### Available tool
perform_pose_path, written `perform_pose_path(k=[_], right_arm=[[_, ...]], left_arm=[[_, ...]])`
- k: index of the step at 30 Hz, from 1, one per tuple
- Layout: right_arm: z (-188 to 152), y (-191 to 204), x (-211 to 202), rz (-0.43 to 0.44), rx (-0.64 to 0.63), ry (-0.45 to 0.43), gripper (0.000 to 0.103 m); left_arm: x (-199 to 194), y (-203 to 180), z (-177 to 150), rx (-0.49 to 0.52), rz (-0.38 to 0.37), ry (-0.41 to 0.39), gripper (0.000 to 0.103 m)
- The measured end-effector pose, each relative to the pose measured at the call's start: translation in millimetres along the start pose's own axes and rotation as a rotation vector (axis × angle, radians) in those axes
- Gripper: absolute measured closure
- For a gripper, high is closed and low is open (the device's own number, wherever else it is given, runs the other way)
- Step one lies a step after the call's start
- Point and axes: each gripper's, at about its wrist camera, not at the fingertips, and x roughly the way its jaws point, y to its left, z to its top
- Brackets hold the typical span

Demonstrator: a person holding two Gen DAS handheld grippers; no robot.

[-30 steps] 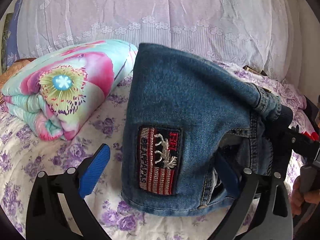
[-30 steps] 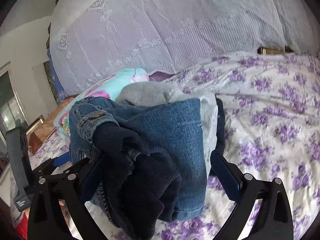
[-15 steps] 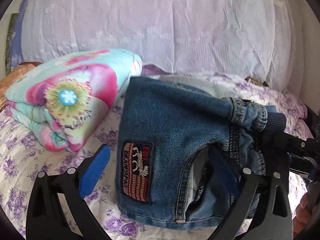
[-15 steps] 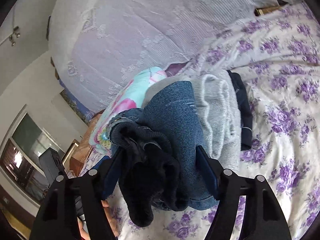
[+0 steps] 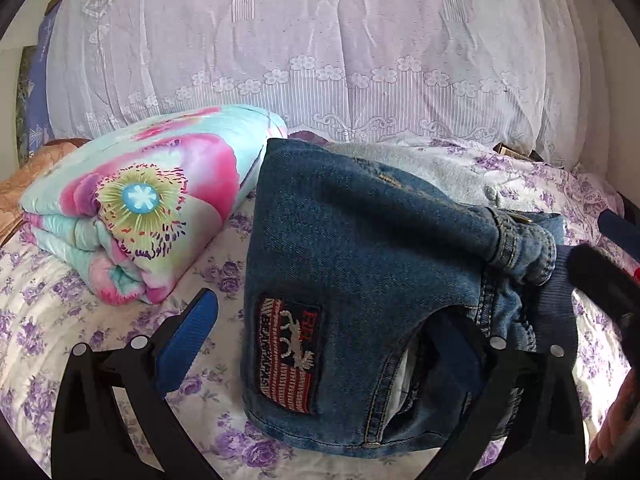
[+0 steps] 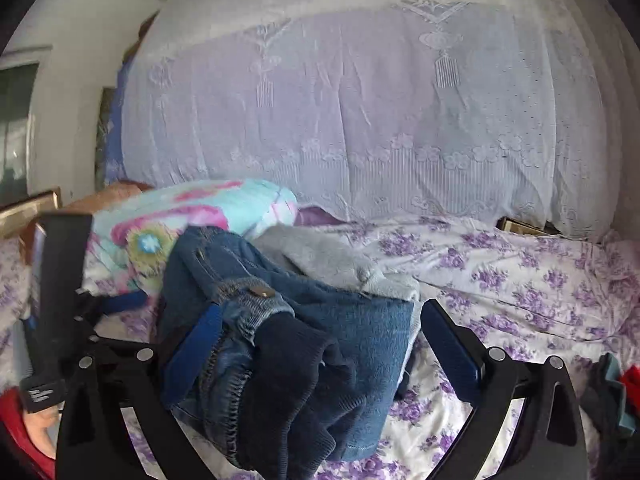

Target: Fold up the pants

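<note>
The folded blue denim pants [image 5: 352, 264] with a red flag patch [image 5: 290, 354] rest on the flowered bedsheet [image 5: 48, 320] on top of a grey garment [image 5: 440, 172]. My left gripper [image 5: 320, 344] is open, its jaws wide around the pants' near edge; the right finger is tucked inside the waist opening. In the right wrist view the pants [image 6: 360, 344] and their dark ribbed waistband [image 6: 296, 384] lie between the open jaws of my right gripper [image 6: 332, 344]; whether the pads touch the cloth is unclear.
A folded floral quilt [image 5: 132, 204] lies left of the pants. A white lace-covered pile [image 5: 320, 48] rises behind. Dark and red clothes [image 6: 612, 388] lie at the far right. The person's hand [image 5: 616, 420] shows at the right edge.
The right gripper has widened from its clamp on the pants and swung level. The pants have settled lower onto the bed and the grey garment.
</note>
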Motion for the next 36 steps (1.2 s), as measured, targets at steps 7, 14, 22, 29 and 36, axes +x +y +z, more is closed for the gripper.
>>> perform_pose_path(k=[7, 14, 22, 29, 36], right_arm=[[-19.4, -42.7, 22.7, 0.151, 0.246, 0.072, 0.003], [-29.0, -43.0, 39.5, 0.129, 0.229, 0.122, 0.003], [-31.7, -33.1, 13.9, 0.150, 0.212, 0.108, 0.003], [-59.7, -34.5, -60.4, 0.051, 0.290, 0.097, 0.003], [-97.5, -10.3, -166.2, 0.020, 0.252, -0.089, 0.003]], left_arm=[[-6.8, 4.6, 0.6, -0.024, -0.017, -0.037, 0.006], [18.2, 10.7, -1.5, -0.054, -0.044, 0.067, 0.004], [2.7, 27.4, -22.4, -0.125, -0.141, 0.137, 0.004], [-67.8, 45.2, -52.7, -0.123, -0.012, 0.041, 0.004], [-141.4, 19.3, -89.7, 0.006, 0.010, -0.027, 0.004]])
